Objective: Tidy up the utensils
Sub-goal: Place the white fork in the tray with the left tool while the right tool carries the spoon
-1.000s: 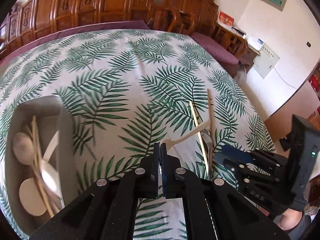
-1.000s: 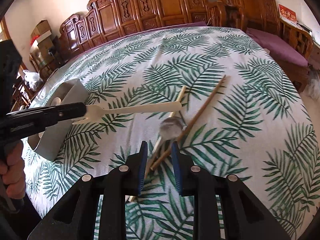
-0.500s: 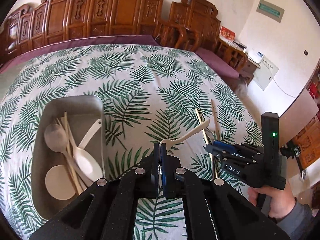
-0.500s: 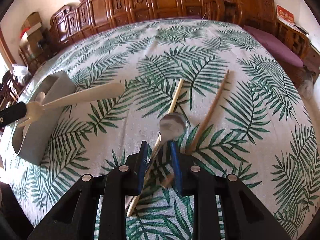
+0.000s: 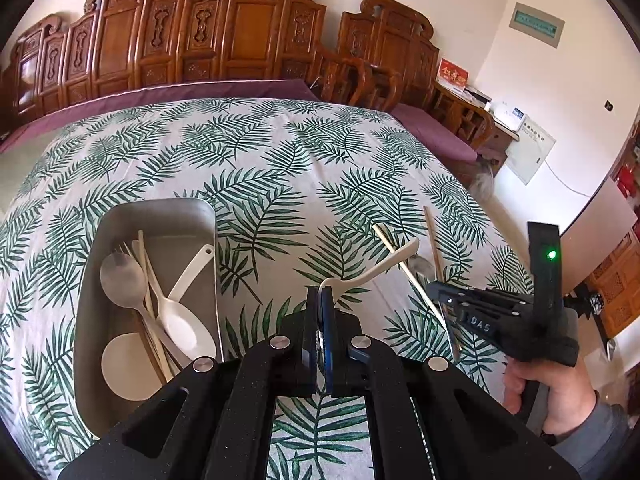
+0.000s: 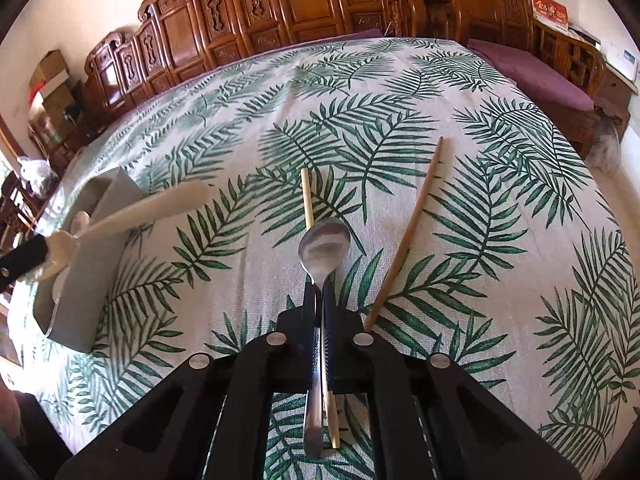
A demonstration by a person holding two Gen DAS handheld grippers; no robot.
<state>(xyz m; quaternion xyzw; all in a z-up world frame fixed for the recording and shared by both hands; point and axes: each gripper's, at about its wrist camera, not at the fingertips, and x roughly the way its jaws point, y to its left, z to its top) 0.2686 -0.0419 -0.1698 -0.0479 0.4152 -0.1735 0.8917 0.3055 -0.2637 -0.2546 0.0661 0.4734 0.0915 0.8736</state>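
My left gripper (image 5: 320, 300) is shut on the tine end of a cream plastic fork (image 5: 372, 270), held above the cloth just right of the grey metal tray (image 5: 160, 216). The fork also shows in the right wrist view (image 6: 160, 208). The tray holds a metal spoon (image 5: 120, 276), a white spoon (image 5: 184, 324) and chopsticks. My right gripper (image 6: 319, 292) is shut on the handle of a metal spoon (image 6: 324, 244), with a pale chopstick (image 6: 307, 204) under it. A brown chopstick (image 6: 412, 232) lies to its right.
The table has a palm-leaf cloth (image 5: 280, 152). Carved wooden chairs (image 5: 240, 32) line the far side. The tray also shows at the left of the right wrist view (image 6: 88, 280). The right gripper shows in the left wrist view (image 5: 440, 292).
My left gripper has risen and moved back with the fork; the tray is more fully in view. My right gripper has closed on the metal spoon's handle.
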